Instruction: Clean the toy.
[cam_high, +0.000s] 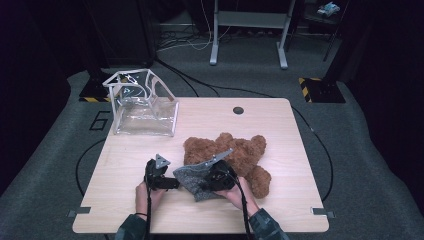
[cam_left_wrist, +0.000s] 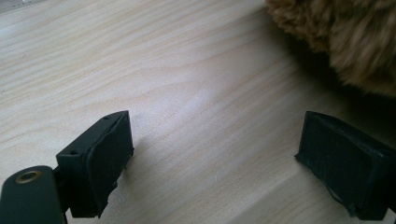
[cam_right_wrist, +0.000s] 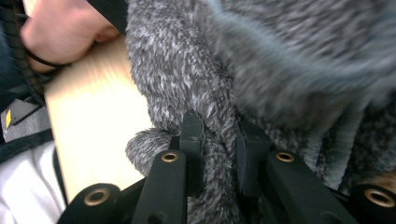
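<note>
A brown teddy bear (cam_high: 242, 150) lies near the middle of the wooden table (cam_high: 285, 125). A grey knitted garment (cam_high: 191, 178) is draped over its near left side. My right gripper (cam_high: 216, 180) is shut on a fold of that grey knit (cam_right_wrist: 187, 70), which sits pinched between the jaws of the gripper (cam_right_wrist: 219, 140). My left gripper (cam_high: 166, 180) is just left of the garment. In the left gripper view the gripper (cam_left_wrist: 217, 140) stands wide open over bare wood. The bear's fur (cam_left_wrist: 345, 37) is beyond its right jaw.
A clear plastic bag (cam_high: 145, 107) with white handles stands open at the table's far left corner. A round cable hole (cam_high: 238, 110) is at the far edge. The person's left hand (cam_right_wrist: 60, 32) is close behind the garment.
</note>
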